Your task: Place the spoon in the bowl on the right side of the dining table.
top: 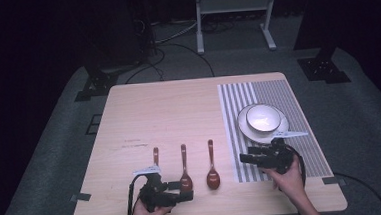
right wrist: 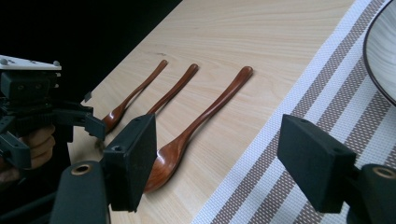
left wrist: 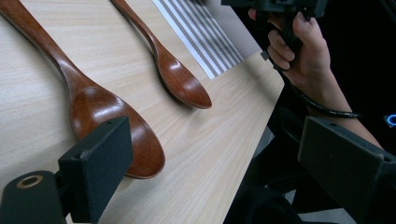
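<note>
Wooden spoons (top: 184,169) lie in a row near the table's (top: 168,109) front edge; both grippers, left (top: 183,190) and right (top: 245,157), gape empty. Probably best to close squarely across a handle.

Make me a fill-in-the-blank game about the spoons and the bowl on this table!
1. There are ____ wooden spoons in a row.
2. The bowl sits on a white ____.
3. The placemat has a ____ pattern.
4. Both grippers, left and right, are ____.

Missing words: three; plate; striped; open
</note>
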The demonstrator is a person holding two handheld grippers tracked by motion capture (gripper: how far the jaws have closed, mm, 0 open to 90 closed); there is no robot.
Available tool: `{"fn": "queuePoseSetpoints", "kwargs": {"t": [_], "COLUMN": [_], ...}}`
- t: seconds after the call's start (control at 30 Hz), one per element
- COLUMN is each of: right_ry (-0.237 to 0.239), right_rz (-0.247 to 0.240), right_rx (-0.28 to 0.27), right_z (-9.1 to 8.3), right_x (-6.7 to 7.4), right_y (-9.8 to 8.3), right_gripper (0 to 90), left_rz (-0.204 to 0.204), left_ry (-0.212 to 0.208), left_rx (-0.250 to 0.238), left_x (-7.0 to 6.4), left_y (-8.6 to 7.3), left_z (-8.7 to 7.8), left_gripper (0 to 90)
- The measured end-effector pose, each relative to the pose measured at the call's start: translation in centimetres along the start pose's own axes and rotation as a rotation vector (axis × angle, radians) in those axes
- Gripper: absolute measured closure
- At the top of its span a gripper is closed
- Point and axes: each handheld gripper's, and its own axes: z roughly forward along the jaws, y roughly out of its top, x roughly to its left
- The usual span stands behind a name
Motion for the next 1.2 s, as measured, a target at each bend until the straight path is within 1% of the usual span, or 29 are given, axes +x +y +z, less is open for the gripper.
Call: {"fn": "queuePoseSetpoints", "kwargs": {"t": [0.17,0.43,0.5,0.6,0.67,0.7,0.73,0.8,0.87,0.97,1.0,1.03,1.07,1.2], "right_ry": [0.005,0.009,0.011,0.018,0.018,0.018,0.02,0.024,0.029,0.039,0.039,0.043,0.043,0.048], "right_rz": [-0.002,-0.009,-0.011,-0.008,-0.014,-0.02,-0.028,-0.038,-0.052,-0.078,-0.078,-0.094,-0.094,-0.102], "right_rx": [0.006,0.015,0.016,0.022,0.037,0.043,0.052,0.061,0.075,0.123,0.123,0.143,0.143,0.185], "right_z": [0.3,0.6,0.7,1.0,1.3,1.5,1.8,2.3,2.9,4.6,4.6,5.5,5.5,7.3], "right_x": [0.1,0.3,0.3,0.5,0.6,0.8,1.0,1.3,1.8,2.7,2.7,3.1,3.1,3.6], "right_y": [0.2,0.3,0.3,0.5,0.6,0.8,1.0,1.4,1.7,2.3,2.3,2.6,2.6,3.1], "right_gripper": [27.5,27.5,27.5,27.5,27.5,27.5,27.5,27.5,27.5,27.5,27.5,27.5,27.5,27.5], "left_rz": [-0.004,0.001,-0.004,-0.009,-0.012,-0.017,-0.02,-0.021,-0.032,-0.026,-0.025,-0.025,-0.022,-0.028], "left_ry": [-0.013,-0.014,-0.003,0.025,0.043,0.057,0.057,0.054,0.045,0.045,0.047,0.048,0.048,0.042], "left_rx": [0.018,0.04,0.049,0.07,0.087,0.094,0.096,0.098,0.096,0.093,0.096,0.096,0.095,0.093], "left_x": [-0.1,-0.3,-0.2,-0.1,0.0,0.0,0.1,0.1,0.2,0.2,0.2,0.2,0.2,0.3], "left_y": [-0.1,-0.2,-0.3,-0.4,-0.4,-0.5,-0.5,-0.5,-0.4,-0.5,-0.4,-0.5,-0.5,-0.5], "left_z": [0.6,1.2,1.3,1.7,1.8,2.0,2.0,2.0,1.9,1.9,2.0,2.0,2.0,1.9], "left_gripper": [9.0,9.0,9.0,9.0,9.1,9.1,9.4,9.5,9.5,9.6,9.6,9.6,9.6,9.6]}}
